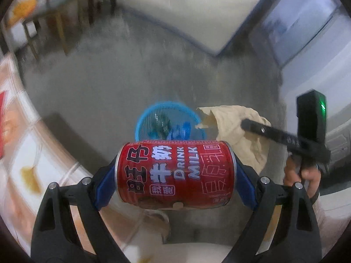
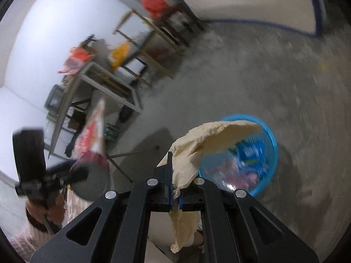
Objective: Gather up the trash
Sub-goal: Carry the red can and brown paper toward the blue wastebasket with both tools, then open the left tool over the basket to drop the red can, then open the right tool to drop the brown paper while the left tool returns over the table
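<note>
Red milk can (image 1: 175, 173) crosswise between left hand-held gripper (image 1: 175, 175) pads

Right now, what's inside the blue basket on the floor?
The blue basket holds blue wrappers, some clear plastic and something pinkish, all blurred. The beige paper held by the right gripper covers its near left part, so that portion can't be seen.

can (image 1: 175, 173): glossy metal | rag (image 2: 210, 138): matt crumpled cloth | basket (image 2: 271, 135): plastic mesh | floor (image 1: 109, 83): rough concrete
</note>
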Demonstrator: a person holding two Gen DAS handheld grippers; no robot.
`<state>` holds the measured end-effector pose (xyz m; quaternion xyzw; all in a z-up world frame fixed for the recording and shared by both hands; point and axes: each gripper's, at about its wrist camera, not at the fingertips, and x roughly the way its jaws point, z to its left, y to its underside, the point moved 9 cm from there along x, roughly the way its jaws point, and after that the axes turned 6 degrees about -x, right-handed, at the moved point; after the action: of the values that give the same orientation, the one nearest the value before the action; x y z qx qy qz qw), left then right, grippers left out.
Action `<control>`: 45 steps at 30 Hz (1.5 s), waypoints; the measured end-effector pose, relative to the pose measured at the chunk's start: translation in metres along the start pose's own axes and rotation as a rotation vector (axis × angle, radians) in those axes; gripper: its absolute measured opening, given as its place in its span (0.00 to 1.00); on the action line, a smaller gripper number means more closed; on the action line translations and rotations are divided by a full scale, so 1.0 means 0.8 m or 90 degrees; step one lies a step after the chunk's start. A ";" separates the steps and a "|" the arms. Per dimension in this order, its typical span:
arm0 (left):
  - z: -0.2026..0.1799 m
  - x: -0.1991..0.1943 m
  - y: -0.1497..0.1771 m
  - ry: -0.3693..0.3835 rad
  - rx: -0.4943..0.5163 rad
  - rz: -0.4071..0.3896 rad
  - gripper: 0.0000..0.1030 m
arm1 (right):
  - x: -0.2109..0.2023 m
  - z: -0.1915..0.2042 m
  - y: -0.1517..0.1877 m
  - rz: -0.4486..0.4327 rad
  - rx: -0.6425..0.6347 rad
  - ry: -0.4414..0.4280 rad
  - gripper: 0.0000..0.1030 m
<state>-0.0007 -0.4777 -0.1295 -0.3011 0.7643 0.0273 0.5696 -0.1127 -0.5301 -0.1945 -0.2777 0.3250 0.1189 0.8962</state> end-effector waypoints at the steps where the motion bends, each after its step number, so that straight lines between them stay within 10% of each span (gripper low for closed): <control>1: 0.003 0.026 -0.009 -0.001 -0.015 0.039 0.85 | 0.009 -0.008 0.005 0.007 0.010 0.001 0.04; 8: 0.026 0.170 -0.041 -0.021 -0.131 0.206 0.85 | 0.083 -0.070 0.035 0.060 0.068 0.029 0.04; 18: 0.037 0.229 -0.061 -0.068 -0.152 0.220 0.85 | 0.149 -0.126 0.052 0.105 0.118 0.054 0.04; 35: 0.039 -0.098 -0.048 -0.023 -0.065 -0.096 0.86 | 0.238 -0.099 0.012 0.151 0.088 0.004 0.06; 39: 0.063 -0.156 -0.008 -0.040 -0.086 -0.156 0.86 | 0.296 -0.116 0.036 0.235 0.053 0.059 0.38; 45: 0.092 -0.204 0.042 -0.064 -0.111 -0.216 0.86 | 0.315 -0.160 0.073 0.303 0.073 0.123 0.44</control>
<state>0.0735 -0.3517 -0.0203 -0.4718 0.6683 0.0120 0.5751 -0.0102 -0.5478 -0.4632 -0.1523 0.4713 0.2807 0.8221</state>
